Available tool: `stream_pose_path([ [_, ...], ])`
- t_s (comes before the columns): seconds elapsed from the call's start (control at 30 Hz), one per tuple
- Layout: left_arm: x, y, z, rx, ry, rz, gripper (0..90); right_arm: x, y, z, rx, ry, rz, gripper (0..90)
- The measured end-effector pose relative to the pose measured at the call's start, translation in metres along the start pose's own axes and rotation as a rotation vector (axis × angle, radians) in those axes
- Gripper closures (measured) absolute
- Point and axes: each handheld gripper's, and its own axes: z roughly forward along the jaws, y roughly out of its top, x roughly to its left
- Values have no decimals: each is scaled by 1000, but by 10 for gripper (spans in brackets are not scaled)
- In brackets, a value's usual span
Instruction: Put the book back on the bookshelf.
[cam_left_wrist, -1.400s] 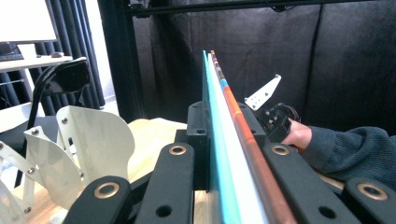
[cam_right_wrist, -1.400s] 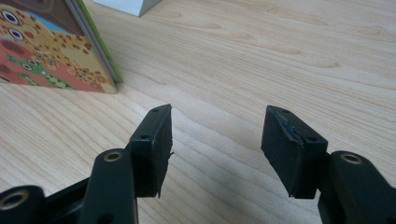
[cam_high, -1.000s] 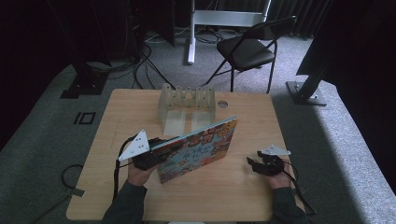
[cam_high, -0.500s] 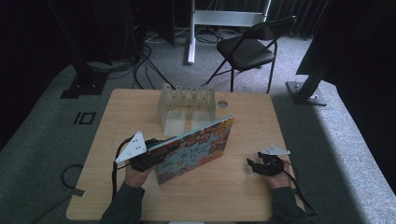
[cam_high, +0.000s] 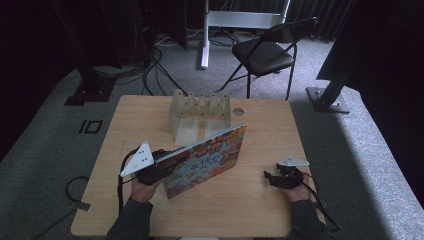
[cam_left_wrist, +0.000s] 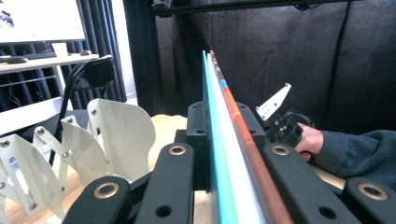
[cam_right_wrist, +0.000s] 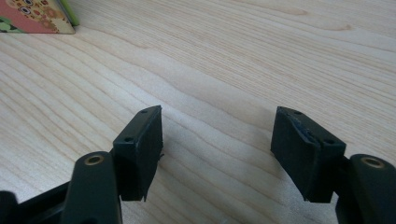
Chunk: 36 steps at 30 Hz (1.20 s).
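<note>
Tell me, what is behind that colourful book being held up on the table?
Behind the book, farther up the table, stands a pale slotted rack, with a small round thing beside it. The book's raised edge covers the front of the rack's base, so whatever lies there cannot be seen.

Left claw (cam_high: 165, 165) clamped tight; right claw (cam_high: 270, 178) has just been opening, empty.

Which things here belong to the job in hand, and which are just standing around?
In the job:
- colourful book, clamped in the left gripper
- white slotted rack behind it

Standing around:
- folding chair
- floor cables
</note>
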Motion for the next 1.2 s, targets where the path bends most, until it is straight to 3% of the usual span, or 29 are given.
stream_pose_path([
  [1.2, -4, -1, -20, 3, 74, 2, 802, 1, -1, 1, -8, -1, -2, 296],
])
